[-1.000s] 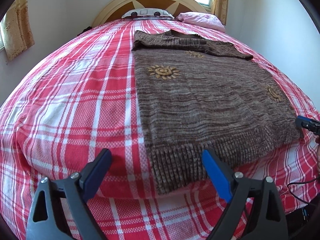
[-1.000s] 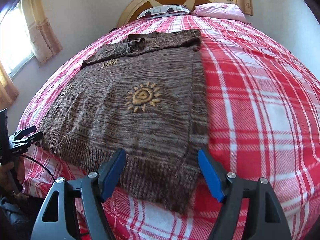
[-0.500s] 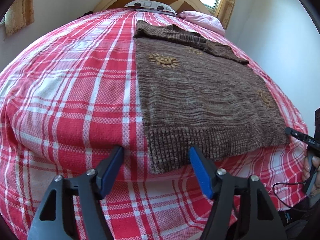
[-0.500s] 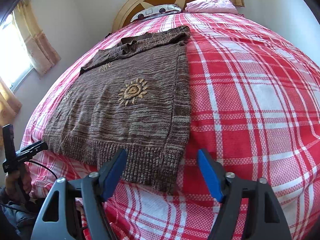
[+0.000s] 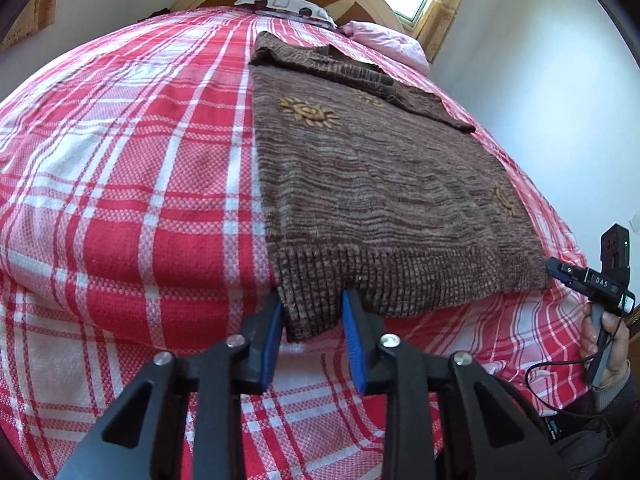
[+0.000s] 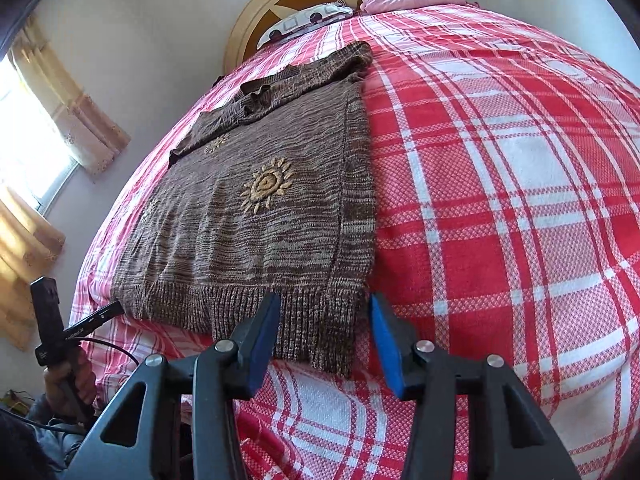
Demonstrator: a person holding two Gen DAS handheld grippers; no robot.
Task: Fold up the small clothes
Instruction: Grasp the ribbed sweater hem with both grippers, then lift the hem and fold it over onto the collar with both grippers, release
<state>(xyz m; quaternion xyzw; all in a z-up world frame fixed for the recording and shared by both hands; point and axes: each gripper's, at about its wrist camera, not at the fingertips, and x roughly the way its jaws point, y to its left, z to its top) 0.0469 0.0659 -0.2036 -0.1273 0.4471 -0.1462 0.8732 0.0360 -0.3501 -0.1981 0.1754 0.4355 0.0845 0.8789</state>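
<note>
Left wrist view: left gripper jaws just closing round near-left hem corner of sweater, flat on bed; pads not clearly pinching. Right gripper likewise narrowing, unclenched, astride near-right corner. Lift-and-fold seems imminent.

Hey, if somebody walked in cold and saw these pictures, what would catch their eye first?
The brown knit sweater with yellow sun motifs, spread flat on the red plaid bedspread. Then the left gripper and right gripper, each straddling a near hem corner, jaws just closing.
</note>
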